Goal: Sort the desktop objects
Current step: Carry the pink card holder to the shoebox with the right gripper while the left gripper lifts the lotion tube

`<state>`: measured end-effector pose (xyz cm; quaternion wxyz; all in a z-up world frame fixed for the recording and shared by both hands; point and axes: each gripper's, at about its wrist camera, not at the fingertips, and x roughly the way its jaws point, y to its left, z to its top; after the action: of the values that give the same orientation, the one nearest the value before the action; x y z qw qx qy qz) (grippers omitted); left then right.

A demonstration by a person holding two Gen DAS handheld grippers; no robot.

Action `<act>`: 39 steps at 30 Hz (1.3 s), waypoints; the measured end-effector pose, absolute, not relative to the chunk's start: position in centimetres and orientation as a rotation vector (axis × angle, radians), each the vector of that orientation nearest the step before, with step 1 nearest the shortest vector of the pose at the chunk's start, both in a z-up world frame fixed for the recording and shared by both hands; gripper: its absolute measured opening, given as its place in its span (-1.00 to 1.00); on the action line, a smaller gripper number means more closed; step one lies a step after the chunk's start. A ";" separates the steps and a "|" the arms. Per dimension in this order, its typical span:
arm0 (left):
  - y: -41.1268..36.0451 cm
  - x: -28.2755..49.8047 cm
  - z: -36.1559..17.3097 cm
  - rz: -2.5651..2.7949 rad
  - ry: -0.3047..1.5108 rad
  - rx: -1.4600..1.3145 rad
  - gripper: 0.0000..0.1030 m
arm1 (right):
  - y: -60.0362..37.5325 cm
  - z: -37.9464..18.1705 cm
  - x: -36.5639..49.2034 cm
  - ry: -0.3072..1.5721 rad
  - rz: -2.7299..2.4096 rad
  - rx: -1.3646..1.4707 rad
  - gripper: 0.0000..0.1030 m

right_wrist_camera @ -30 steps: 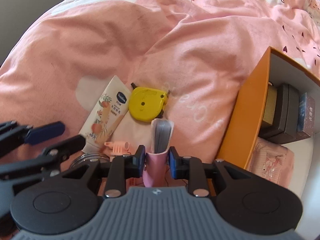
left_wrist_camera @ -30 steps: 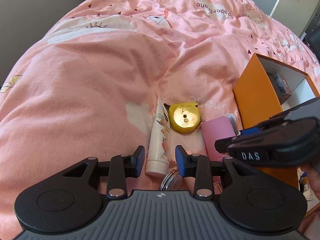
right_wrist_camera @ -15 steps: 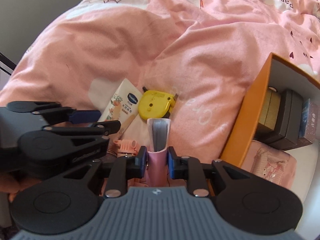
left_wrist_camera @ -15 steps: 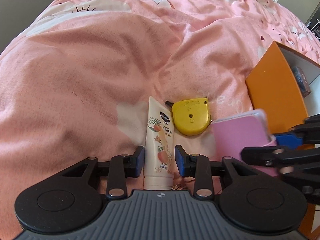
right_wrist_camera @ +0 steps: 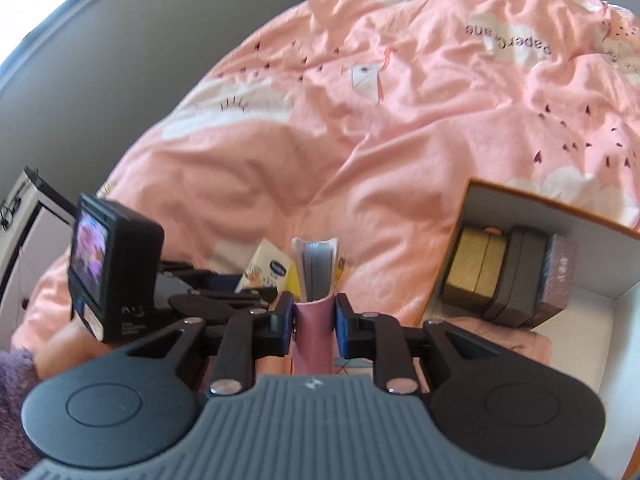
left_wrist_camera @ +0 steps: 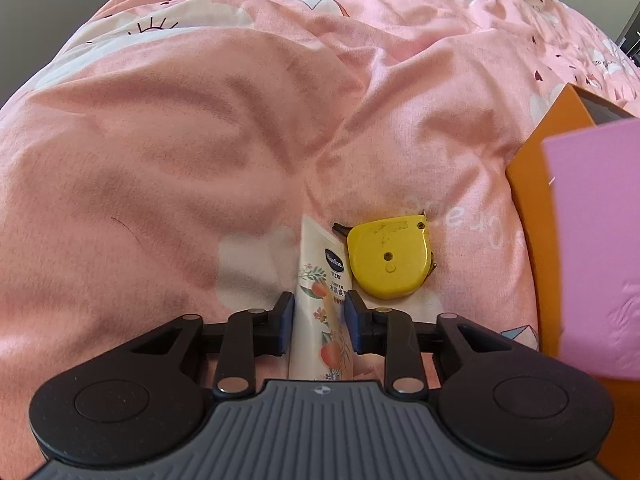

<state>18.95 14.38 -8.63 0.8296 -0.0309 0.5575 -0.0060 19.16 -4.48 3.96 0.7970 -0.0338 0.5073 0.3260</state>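
Note:
My right gripper is shut on a pink notebook and holds it upright above the bed, left of the orange box. The notebook also shows at the right edge of the left wrist view. My left gripper has its jaws on either side of a white hand-cream tube that lies on the pink duvet; I cannot tell whether the pads touch it. A yellow tape measure lies just right of the tube.
The orange box with a white inside holds a gold box, a black case, a patterned box and a pink pouch. Its orange wall stands right of the tape measure. The rumpled duvet spreads all around.
My right gripper has lifted the pink notebook higher and toward the box. My left gripper has moved forward so its jaws stand around the tube.

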 end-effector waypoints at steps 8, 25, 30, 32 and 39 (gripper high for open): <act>13.8 17.2 -6.8 -0.010 1.146 -0.067 -0.59 | -9.0 7.0 19.6 1.010 0.638 0.004 -0.56; 11.1 13.0 3.7 -0.054 0.868 -0.242 -0.63 | -20.7 6.5 19.7 0.938 0.347 0.033 -0.57; 7.7 13.7 5.9 -0.165 0.807 -0.273 -0.63 | -21.1 4.2 20.8 0.925 0.355 0.042 -0.57; 6.1 14.1 6.1 -0.193 0.803 -0.262 -0.63 | -20.9 3.5 21.3 0.935 0.366 0.060 -0.57; 2.8 14.9 5.1 -0.247 0.838 -0.249 -0.63 | -20.4 2.0 21.9 0.995 0.404 0.081 -0.57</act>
<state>14.90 2.80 5.06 0.8986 -0.1203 0.4048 -0.1192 21.91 -20.36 2.00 0.8585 0.0385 0.4737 0.1926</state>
